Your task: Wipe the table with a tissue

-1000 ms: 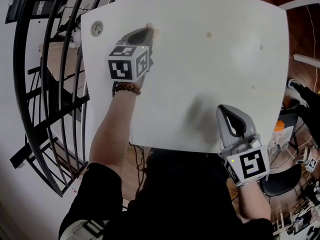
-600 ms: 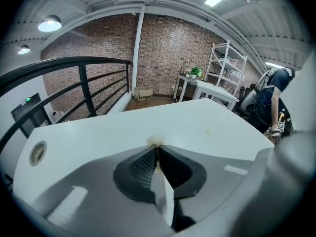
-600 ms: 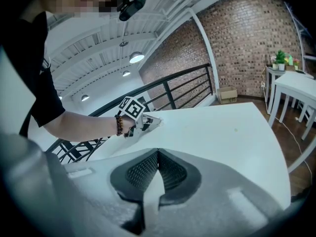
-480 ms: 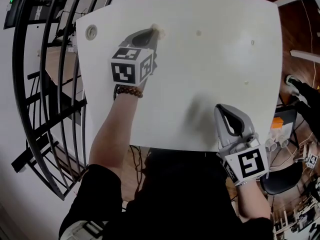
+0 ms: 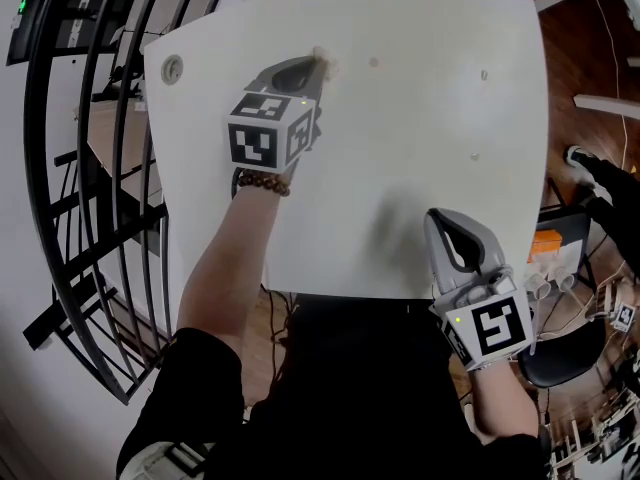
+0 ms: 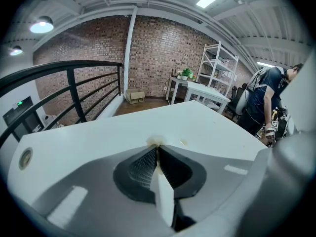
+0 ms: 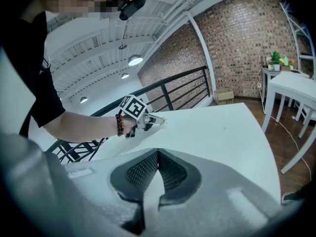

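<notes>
My left gripper point(image 5: 320, 66) rests on the white table point(image 5: 420, 128) at its far left, shut on a small wad of tissue point(image 5: 325, 61). In the left gripper view the jaws are pressed together, with the tissue point(image 6: 157, 142) poking out at the tips against the tabletop. A small yellowish spot point(image 6: 183, 143) lies just right of it. More small spots point(image 5: 374, 63) dot the far part of the table. My right gripper point(image 5: 441, 218) lies at the near edge, shut on nothing. The right gripper view shows the left gripper point(image 7: 160, 123) across the table point(image 7: 222, 132).
A round cable grommet point(image 5: 172, 68) sits in the table's far left corner. A black railing point(image 5: 90, 168) runs along the left side. Beyond the right edge are a chair with an orange part point(image 5: 550, 248) and white table legs point(image 5: 600, 103). A person point(image 6: 264, 100) stands at the right in the left gripper view.
My left gripper has slid to the right along the table with the tissue, closing on the nearest spot. The right gripper has stayed at the near edge.
</notes>
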`<state>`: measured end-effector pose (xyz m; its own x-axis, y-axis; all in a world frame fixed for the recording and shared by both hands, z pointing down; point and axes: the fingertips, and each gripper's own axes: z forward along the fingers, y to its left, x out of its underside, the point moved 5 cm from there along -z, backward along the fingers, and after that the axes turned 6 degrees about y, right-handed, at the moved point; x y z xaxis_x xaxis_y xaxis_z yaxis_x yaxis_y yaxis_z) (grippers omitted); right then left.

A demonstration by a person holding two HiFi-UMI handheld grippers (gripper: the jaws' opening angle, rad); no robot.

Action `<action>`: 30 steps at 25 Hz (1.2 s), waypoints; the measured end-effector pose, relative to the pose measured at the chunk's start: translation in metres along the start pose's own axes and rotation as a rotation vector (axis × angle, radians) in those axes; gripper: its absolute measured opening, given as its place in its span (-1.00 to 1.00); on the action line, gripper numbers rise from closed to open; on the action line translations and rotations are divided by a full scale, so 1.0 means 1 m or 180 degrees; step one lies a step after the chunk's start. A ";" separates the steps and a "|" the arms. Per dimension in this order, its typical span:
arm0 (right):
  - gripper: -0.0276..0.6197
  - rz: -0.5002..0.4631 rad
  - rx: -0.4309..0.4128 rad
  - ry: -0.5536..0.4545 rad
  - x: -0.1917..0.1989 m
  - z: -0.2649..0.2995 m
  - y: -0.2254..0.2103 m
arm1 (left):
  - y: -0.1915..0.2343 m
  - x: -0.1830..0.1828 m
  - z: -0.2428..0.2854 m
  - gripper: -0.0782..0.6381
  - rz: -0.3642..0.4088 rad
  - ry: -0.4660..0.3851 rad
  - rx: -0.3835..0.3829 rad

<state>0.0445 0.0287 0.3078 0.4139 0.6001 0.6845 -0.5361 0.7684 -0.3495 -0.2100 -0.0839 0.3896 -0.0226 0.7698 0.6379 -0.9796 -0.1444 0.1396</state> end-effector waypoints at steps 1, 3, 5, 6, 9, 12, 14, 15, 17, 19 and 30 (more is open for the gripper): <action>-0.95 0.0005 0.0008 -0.0007 0.001 -0.003 -0.001 | -0.003 -0.001 0.001 -0.69 0.0009 0.0005 0.0005; -0.95 0.0018 0.0023 -0.0023 0.002 -0.007 -0.004 | -0.008 -0.001 0.002 -0.69 0.0026 0.0015 0.0010; -0.95 0.0032 0.0036 -0.0037 0.004 -0.011 -0.006 | -0.012 -0.002 0.004 -0.69 0.0038 0.0022 0.0012; -0.95 0.0039 0.0043 -0.0042 0.006 -0.013 -0.008 | -0.015 -0.003 0.005 -0.69 0.0044 0.0026 0.0012; -0.95 0.0060 0.0061 -0.0055 0.010 -0.019 -0.016 | -0.024 -0.005 0.011 -0.69 0.0068 0.0038 0.0015; -0.95 0.0070 0.0071 -0.0065 0.013 -0.023 -0.020 | -0.030 -0.005 0.015 -0.69 0.0081 0.0048 0.0022; -0.95 0.0076 0.0078 -0.0069 0.014 -0.024 -0.022 | -0.032 -0.005 0.017 -0.69 0.0086 0.0059 0.0026; -0.95 0.0081 0.0082 -0.0070 0.015 -0.026 -0.024 | -0.034 -0.005 0.019 -0.69 0.0089 0.0066 0.0027; -0.95 0.0091 0.0089 -0.0076 0.019 -0.028 -0.029 | -0.039 -0.005 0.024 -0.69 0.0096 0.0079 0.0026; -0.95 0.0100 0.0096 -0.0079 0.022 -0.030 -0.035 | -0.044 -0.004 0.030 -0.69 0.0100 0.0091 0.0023; -0.95 0.0152 0.0125 -0.0075 0.029 -0.036 -0.051 | -0.050 -0.004 0.046 -0.69 0.0165 0.0186 -0.0052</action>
<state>0.1104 0.0153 0.3226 0.3699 0.6300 0.6828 -0.5834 0.7295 -0.3570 -0.1514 -0.1084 0.4147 -0.0844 0.7966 0.5986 -0.9800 -0.1751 0.0948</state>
